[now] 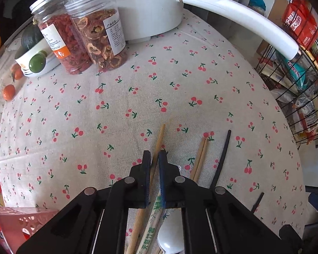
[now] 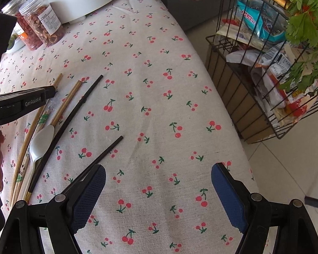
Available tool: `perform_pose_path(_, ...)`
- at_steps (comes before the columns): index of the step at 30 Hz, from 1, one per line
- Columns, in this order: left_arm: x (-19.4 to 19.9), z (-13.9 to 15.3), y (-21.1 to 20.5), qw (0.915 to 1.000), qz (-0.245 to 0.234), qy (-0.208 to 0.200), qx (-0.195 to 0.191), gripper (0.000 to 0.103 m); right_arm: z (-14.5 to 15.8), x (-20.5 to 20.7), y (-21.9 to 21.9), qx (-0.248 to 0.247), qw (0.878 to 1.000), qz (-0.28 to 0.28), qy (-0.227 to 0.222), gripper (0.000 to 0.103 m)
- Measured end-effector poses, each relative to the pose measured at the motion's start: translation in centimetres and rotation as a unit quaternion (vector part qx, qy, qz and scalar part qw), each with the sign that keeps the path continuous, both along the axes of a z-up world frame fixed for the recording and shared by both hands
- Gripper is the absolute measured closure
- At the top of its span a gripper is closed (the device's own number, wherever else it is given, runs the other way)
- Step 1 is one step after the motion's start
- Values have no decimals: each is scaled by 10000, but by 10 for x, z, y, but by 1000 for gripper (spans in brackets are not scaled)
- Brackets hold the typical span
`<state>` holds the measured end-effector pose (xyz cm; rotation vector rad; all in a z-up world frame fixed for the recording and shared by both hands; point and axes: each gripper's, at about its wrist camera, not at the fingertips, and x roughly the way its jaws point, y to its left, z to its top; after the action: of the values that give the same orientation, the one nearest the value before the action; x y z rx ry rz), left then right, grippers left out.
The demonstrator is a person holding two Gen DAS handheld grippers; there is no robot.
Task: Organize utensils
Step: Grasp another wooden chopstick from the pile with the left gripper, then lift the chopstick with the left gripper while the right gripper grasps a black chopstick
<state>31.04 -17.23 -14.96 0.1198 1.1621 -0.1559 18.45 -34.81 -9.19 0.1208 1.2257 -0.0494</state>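
My left gripper (image 1: 154,155) is shut on a single wooden chopstick (image 1: 159,139) that lies on the cherry-print tablecloth. Beside it lie a pair of wooden chopsticks (image 1: 199,158), a long black chopstick (image 1: 221,160), a shorter black chopstick (image 1: 257,202), wrapped bamboo chopsticks (image 1: 150,230) and a white spoon (image 1: 170,238). In the right wrist view the left gripper (image 2: 53,90) is at the left edge, over the same heap: white spoon (image 2: 41,141), long black chopstick (image 2: 74,114), short black chopstick (image 2: 103,153). My right gripper (image 2: 159,182) is open and empty above bare cloth.
Two clear jars of dried fruit (image 1: 95,36) and a white electric pot (image 1: 150,6) with a long handle (image 1: 243,17) stand at the back. A bowl with vegetables (image 1: 31,57) sits at the back left. A pink basket (image 1: 25,222) is near left. A wire rack of snacks (image 2: 265,53) stands off the table's right edge.
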Motion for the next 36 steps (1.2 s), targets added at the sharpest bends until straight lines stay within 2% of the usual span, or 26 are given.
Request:
perform_pose_path(7,-59,70,13,9961,-516,-701,-127,97,-4,-1,6,93,9999,-38,96,18)
perform_pose_path(14,-124,136,49,9888,-558,-1295,-484,98,-9,-3,7,432,9982,-350,212,18)
perform_pose_path(20,-180,168,93,9814,-472,-1648,-867,99,-17,0,17,639,9959,-536,337,18)
perform_pose_path(23,-202,177,113,9777,-408,-1779,-1042,99,-20,4,27,687,9951,-617,353,22)
perform_pose_path(26,-217,182,131,9739,-370,-1879,-1218,99,-25,9,41,684,9948,-614,446,28)
perform_pose_path(28,-224,182,140,9713,-336,-1951,-1318,99,-32,13,52,697,9943,-570,573,38)
perform_pose_path(29,-226,180,145,9708,-312,-1971,-1334,99,-33,14,58,549,9953,-565,562,38)
perform_pose_path(32,-228,177,155,9713,-295,-1941,-1345,99,-33,17,73,97,9973,-512,512,50)
perform_pose_path(36,-229,173,174,9721,-219,-1864,-1408,99,-32,19,79,-59,9976,-569,380,84)
